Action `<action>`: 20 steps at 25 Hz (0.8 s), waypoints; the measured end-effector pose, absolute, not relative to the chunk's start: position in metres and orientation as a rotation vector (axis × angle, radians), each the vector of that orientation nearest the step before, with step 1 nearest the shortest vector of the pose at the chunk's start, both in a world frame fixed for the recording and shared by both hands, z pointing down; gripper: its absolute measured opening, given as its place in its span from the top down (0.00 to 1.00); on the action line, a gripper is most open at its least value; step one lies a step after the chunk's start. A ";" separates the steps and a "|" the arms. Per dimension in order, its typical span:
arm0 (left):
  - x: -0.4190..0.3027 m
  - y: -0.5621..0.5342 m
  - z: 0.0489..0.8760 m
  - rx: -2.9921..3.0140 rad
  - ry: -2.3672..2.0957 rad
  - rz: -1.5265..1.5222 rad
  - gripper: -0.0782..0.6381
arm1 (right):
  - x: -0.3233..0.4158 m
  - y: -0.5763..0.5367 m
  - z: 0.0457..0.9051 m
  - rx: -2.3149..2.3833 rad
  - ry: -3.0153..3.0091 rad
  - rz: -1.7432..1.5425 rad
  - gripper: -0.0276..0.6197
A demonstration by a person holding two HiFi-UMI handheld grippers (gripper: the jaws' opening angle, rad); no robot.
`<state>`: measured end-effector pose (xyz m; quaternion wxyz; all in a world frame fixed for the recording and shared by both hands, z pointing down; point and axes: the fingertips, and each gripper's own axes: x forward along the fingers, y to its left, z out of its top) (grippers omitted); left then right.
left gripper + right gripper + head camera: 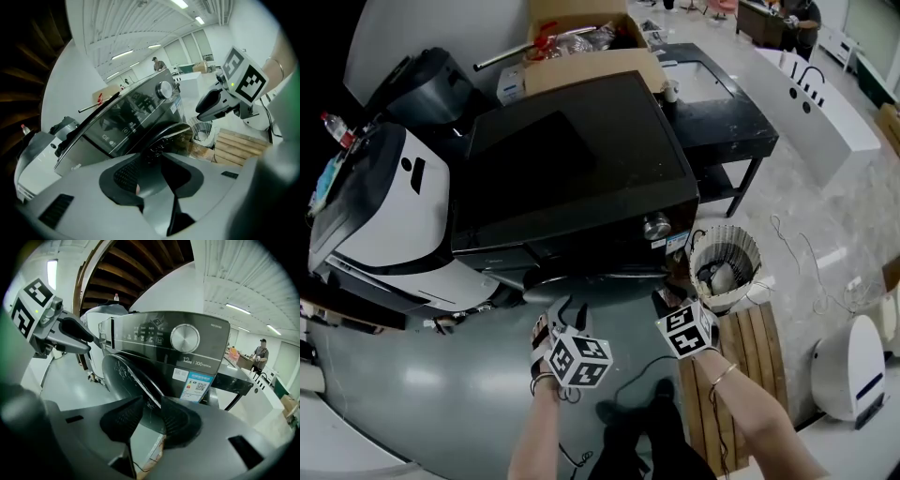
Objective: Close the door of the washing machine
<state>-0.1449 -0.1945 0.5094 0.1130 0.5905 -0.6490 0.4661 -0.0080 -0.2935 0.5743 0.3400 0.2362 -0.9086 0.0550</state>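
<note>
The black washing machine (581, 169) stands in the middle of the head view, and its round door (581, 279) hangs open at the front. My left gripper (567, 314) is just in front of the door, and my right gripper (667, 298) hovers near the door's right side. In the left gripper view the door (168, 133) lies beyond my left gripper (152, 176), whose jaws stand apart. In the right gripper view the door's rim (124, 376) runs behind my right gripper (147, 416), also open. Neither gripper holds the door.
A white round basket (724, 267) and a wooden slatted pallet (741, 375) sit right of the door. At the left stands a white appliance (394, 206). Behind the machine are a cardboard box (581, 47) and a black table (722, 112). A cable lies on the grey floor (441, 403).
</note>
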 end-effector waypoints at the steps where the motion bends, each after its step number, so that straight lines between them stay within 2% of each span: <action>1: -0.148 -0.187 0.505 1.722 -1.918 1.334 0.67 | -0.010 -0.289 0.567 0.613 -2.376 0.144 0.76; 20: -0.201 -0.045 0.431 1.507 -2.129 0.747 0.73 | -0.056 -0.161 0.446 0.512 -2.521 0.178 0.79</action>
